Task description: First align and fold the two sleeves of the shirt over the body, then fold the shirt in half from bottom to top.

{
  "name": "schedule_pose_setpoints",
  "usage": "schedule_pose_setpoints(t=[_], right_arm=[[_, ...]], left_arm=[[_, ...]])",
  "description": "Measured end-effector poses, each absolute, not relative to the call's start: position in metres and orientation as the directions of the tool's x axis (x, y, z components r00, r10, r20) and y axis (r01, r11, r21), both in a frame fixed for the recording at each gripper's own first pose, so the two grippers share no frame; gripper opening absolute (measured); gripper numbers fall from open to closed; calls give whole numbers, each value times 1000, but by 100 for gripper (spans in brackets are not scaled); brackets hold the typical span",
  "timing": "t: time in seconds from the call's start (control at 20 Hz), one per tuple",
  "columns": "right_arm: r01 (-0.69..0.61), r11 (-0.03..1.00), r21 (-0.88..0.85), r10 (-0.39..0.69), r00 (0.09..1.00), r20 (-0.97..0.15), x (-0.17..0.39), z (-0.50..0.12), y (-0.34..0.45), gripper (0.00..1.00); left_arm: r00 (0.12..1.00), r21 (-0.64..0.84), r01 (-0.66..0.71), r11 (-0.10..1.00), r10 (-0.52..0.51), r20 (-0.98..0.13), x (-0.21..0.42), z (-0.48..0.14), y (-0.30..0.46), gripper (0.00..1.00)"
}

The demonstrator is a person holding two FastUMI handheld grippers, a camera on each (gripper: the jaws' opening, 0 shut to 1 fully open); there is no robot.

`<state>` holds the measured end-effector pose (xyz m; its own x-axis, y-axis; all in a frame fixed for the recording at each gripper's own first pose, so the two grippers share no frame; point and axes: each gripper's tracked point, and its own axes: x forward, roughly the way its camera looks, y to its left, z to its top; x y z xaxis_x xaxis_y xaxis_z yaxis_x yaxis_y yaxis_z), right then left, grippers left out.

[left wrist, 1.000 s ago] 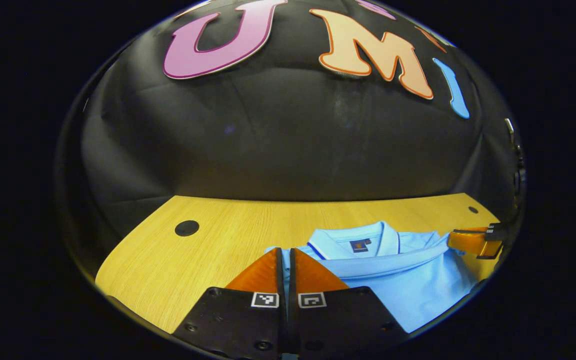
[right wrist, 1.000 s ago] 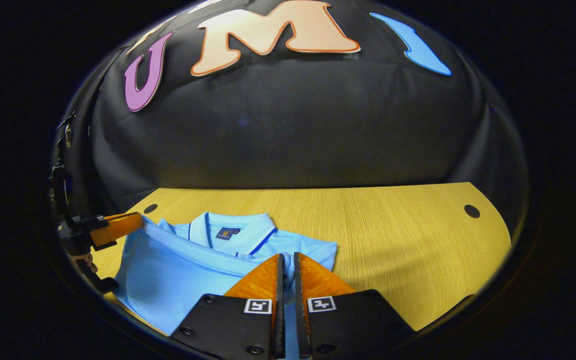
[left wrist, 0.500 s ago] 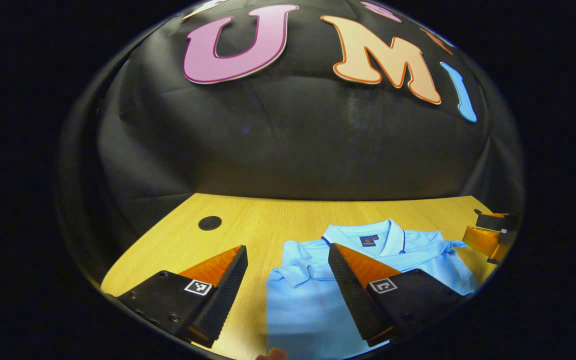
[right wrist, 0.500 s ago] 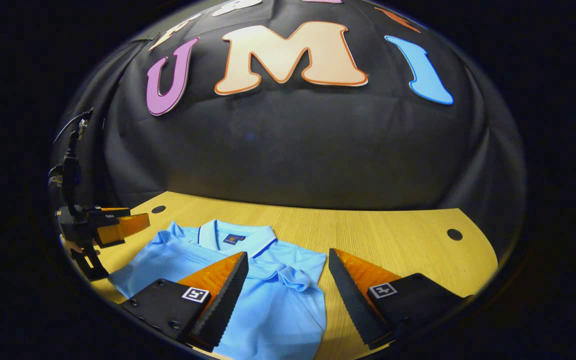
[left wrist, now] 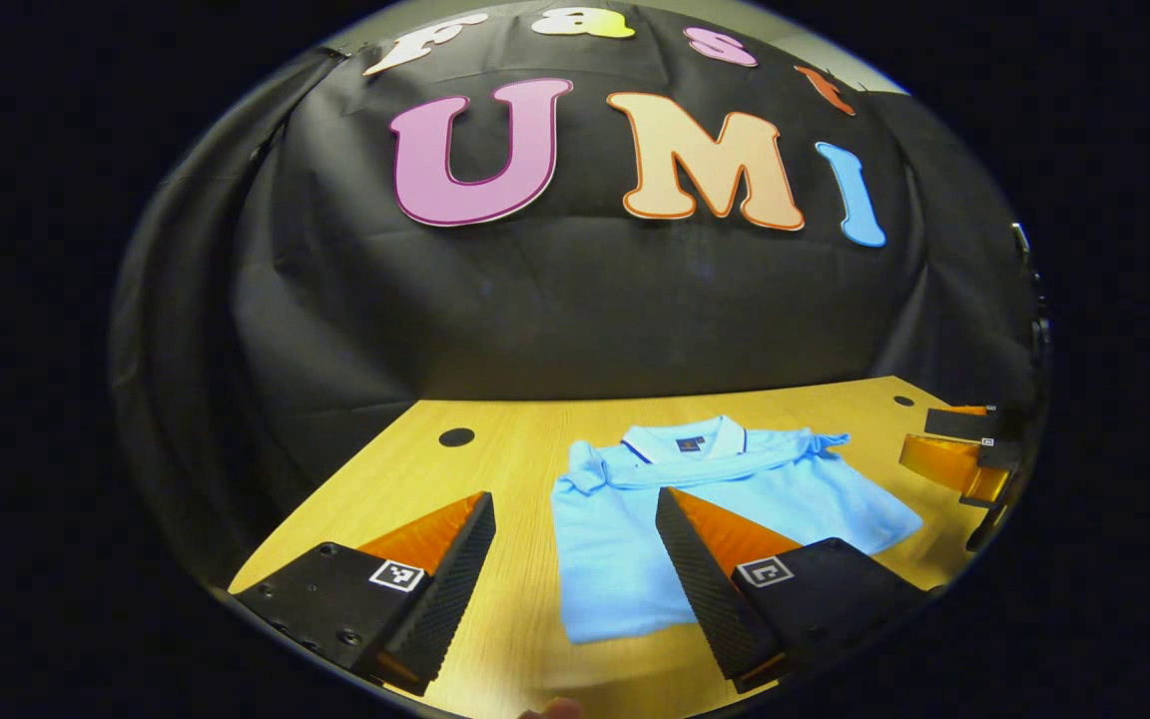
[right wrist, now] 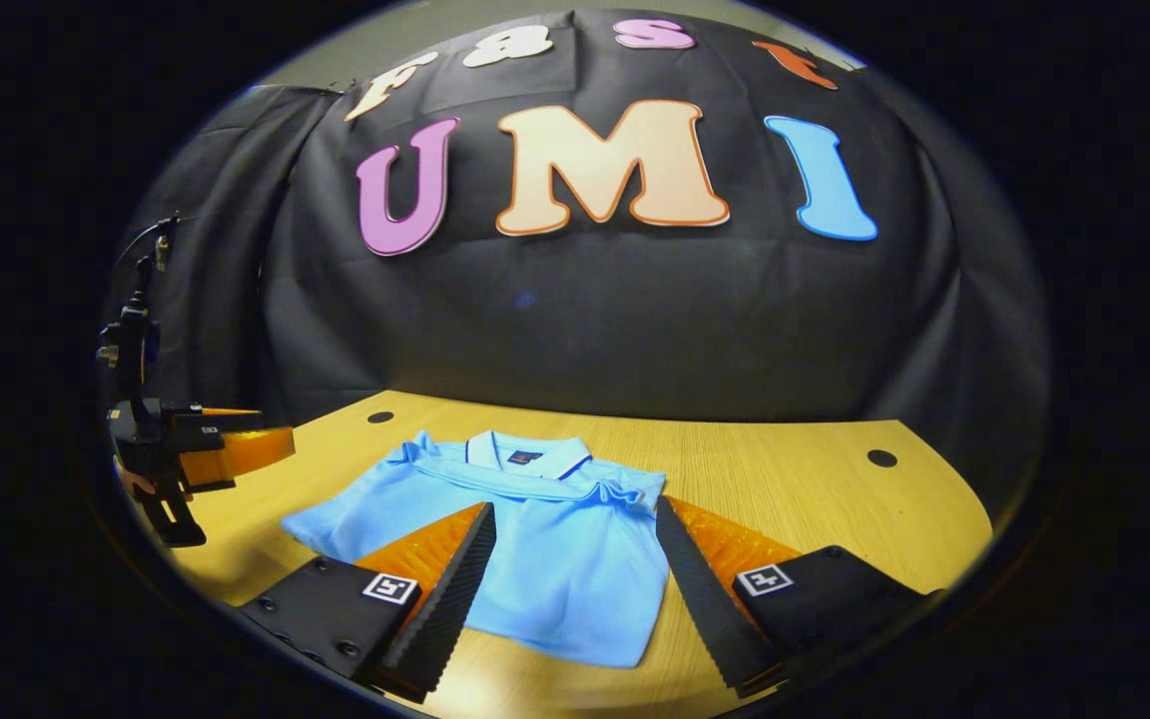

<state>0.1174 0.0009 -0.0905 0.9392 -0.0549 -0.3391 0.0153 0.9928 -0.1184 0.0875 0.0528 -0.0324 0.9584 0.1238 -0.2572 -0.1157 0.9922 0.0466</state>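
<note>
A light blue polo shirt lies folded into a compact rectangle on the wooden table, collar toward the back wall. In the left gripper view my left gripper hovers open above the shirt's near left corner, nothing between its fingers. My right gripper is open too, held above the shirt's near right corner. The left gripper view also catches the right gripper at the far right edge, and the right gripper view has the left gripper at its far left.
Round dark holes mark the tabletop near its back corners. Black cloth closes off the back of the booth just behind the table. Bare wood lies left and right of the shirt.
One second ago both grippers were shut on the shirt's edge near the collar. They have let go, opened wide and drawn back and up; the shirt now lies flat, folded.
</note>
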Motion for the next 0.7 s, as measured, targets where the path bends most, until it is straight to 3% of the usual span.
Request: schedule_pose_setpoints(t=[0.35, 0.7], right_arm=[[-48, 994, -94, 19, 958, -285, 49, -82, 38, 100], [-19, 996, -82, -3, 965, -262, 22, -87, 28, 100]], left_arm=[[972, -5, -121, 993, 118, -204, 18, -35, 48, 97], [973, -16, -116, 993, 111, -205, -1, -47, 44, 97]])
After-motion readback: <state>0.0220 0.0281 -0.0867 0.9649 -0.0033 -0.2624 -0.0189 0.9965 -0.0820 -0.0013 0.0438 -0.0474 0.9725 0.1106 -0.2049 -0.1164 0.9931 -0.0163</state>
